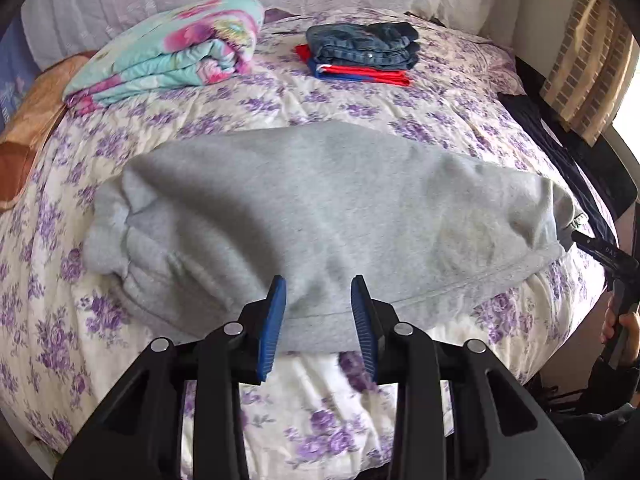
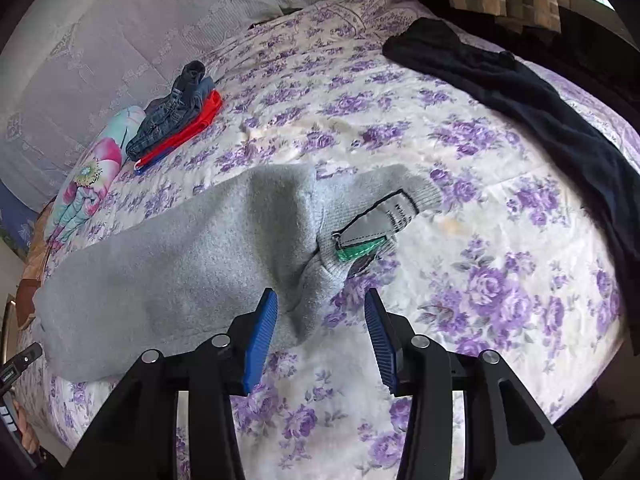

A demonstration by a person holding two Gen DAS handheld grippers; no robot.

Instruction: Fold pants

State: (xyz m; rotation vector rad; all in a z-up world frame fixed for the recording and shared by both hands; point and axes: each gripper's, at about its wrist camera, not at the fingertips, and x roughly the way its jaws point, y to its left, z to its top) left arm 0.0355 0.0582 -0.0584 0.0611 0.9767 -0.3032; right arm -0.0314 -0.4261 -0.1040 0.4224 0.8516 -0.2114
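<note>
Grey sweatpants lie folded lengthwise across the purple-flowered bedspread, cuffs at the left, waistband at the right. My left gripper is open and empty, its blue pads just above the pants' near edge at the middle. In the right wrist view the pants run off to the left, with the waistband's inner label and a green tab turned up. My right gripper is open and empty, hovering over the near corner of the waistband.
A stack of folded jeans on red and blue clothes sits at the back of the bed, next to a rolled floral blanket. A dark garment lies along the bed's right side. Padded headboard and pillows behind.
</note>
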